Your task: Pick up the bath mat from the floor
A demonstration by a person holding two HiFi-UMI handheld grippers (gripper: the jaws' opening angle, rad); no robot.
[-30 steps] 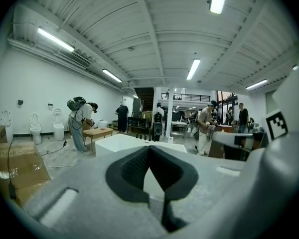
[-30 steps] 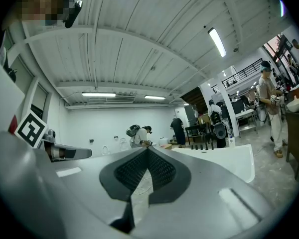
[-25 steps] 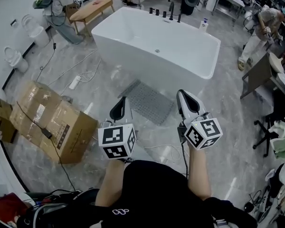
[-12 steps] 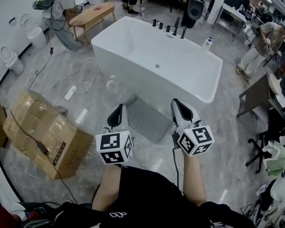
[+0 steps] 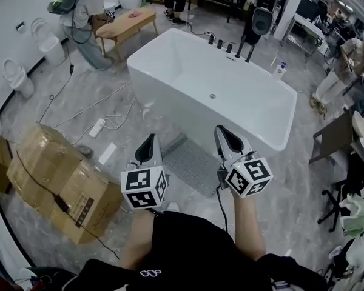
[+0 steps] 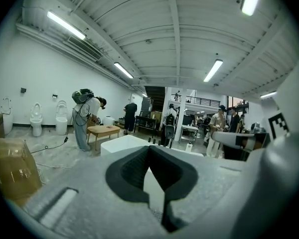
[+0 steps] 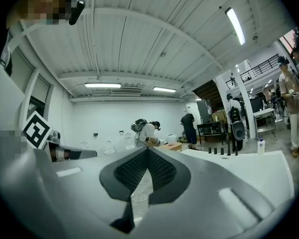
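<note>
A grey textured bath mat (image 5: 191, 161) lies flat on the marble floor against the near side of a white bathtub (image 5: 218, 90). My left gripper (image 5: 148, 145) hovers above the mat's left end, shut and empty. My right gripper (image 5: 226, 136) is held over the mat's right end by the tub wall, also shut with nothing in it. In the left gripper view the closed jaws (image 6: 149, 153) point at the tub (image 6: 122, 143); in the right gripper view the closed jaws (image 7: 147, 156) point level across the tub rim (image 7: 249, 158).
Cardboard boxes (image 5: 60, 183) stand at the left. A white power strip (image 5: 97, 127) and cables lie on the floor. A wooden bench (image 5: 124, 26) with a bending person (image 5: 85, 11) stands beyond. Toilets (image 5: 18, 77) line the left wall. A table (image 5: 337, 135) and chair are at the right.
I have walked toward the tub: the mat and tub have come nearer, and both grippers, still shut, now hover over the mat's ends.
</note>
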